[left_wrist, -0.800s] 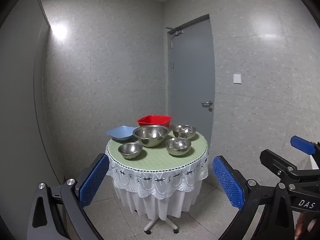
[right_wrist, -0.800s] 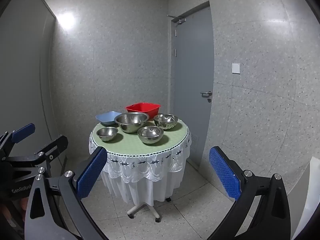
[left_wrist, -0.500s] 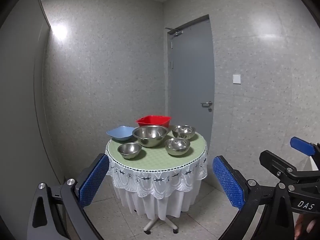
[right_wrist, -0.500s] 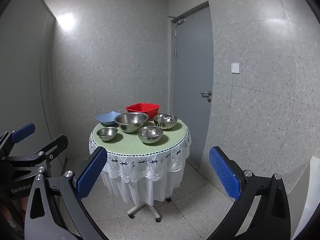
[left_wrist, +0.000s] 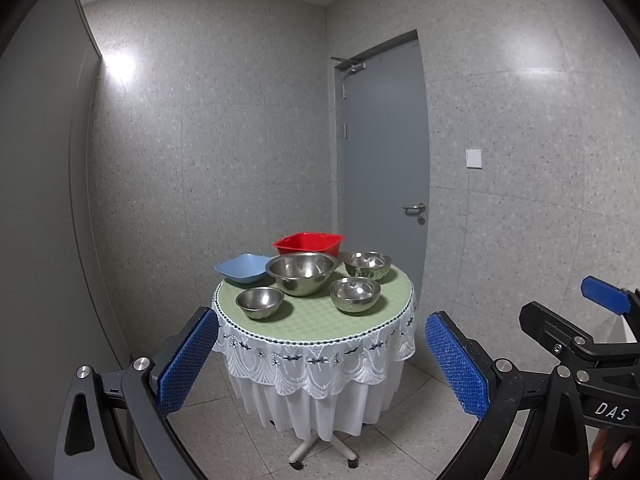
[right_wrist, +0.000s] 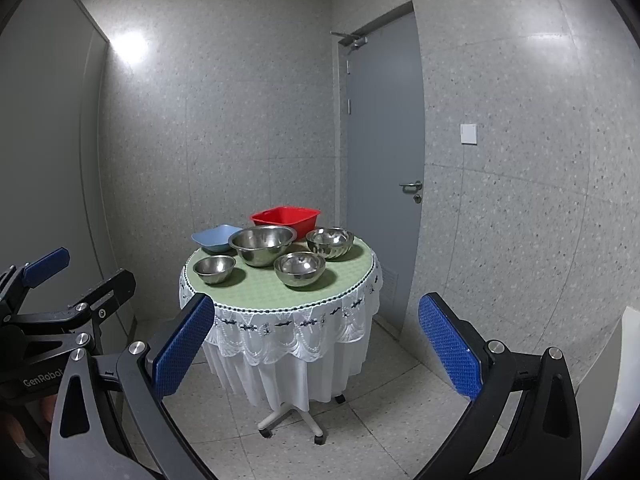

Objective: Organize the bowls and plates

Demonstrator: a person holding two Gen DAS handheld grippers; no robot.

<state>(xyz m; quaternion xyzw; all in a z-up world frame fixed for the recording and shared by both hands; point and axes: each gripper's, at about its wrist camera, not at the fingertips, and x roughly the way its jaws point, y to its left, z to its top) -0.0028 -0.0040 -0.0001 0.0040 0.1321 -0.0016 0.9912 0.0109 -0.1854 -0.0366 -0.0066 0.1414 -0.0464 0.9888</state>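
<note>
On the small round table (left_wrist: 320,326) with a green top and white lace skirt stand six vessels: a large steel bowl (left_wrist: 301,272) at the centre, a small steel bowl (left_wrist: 259,301) front left, a mid-sized steel bowl (left_wrist: 354,294) front right, a fluted steel bowl (left_wrist: 367,264) behind it, a blue square plastic dish (left_wrist: 241,267) and a red square plastic basin (left_wrist: 309,243) at the back. Well short of the table, the left gripper (left_wrist: 322,364) and right gripper (right_wrist: 318,350) are spread wide with nothing between their blue pads. A grey door (left_wrist: 384,168) stands behind.

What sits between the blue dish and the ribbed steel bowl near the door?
The big steel bowl sits between the blue dish and ribbed bowl, clearest in the left wrist view.
</note>
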